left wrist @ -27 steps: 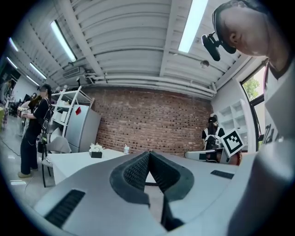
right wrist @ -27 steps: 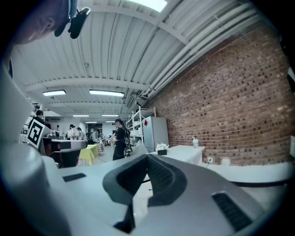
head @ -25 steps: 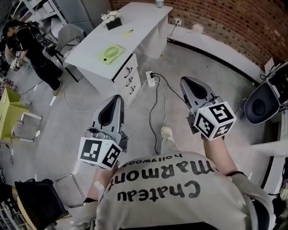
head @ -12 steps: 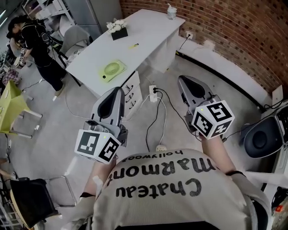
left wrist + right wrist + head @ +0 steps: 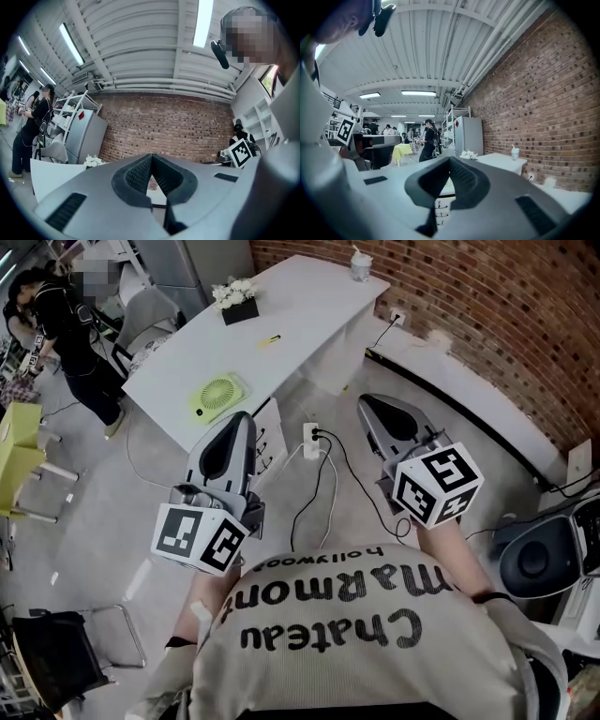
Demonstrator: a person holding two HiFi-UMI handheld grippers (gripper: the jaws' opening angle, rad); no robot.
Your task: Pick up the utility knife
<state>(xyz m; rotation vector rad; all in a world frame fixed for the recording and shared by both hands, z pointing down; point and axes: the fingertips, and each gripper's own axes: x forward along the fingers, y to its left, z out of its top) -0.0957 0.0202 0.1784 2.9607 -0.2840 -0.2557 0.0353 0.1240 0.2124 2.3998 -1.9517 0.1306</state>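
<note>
A small yellow object (image 5: 269, 338), possibly the utility knife, lies on the long white desk (image 5: 309, 306) ahead; it is too small to tell for sure. Both grippers are held level in front of my chest, well short of the desk. The left gripper (image 5: 240, 420) is shut, its ribbed pads (image 5: 140, 173) meeting with nothing between them. The right gripper (image 5: 366, 401) is also shut and empty; in the right gripper view its jaws (image 5: 449, 160) point towards the desk (image 5: 501, 161).
On the desk are a green fan (image 5: 217, 393), a flower box (image 5: 234, 293) and a cup (image 5: 361, 263). A power strip (image 5: 310, 439) with cables lies on the floor. Another person (image 5: 66, 324) stands far left. A brick wall (image 5: 487, 306) runs along the right.
Both grippers have been carried forward towards the desk, which now sits closer and lower in the head view. Their jaws stay shut.
</note>
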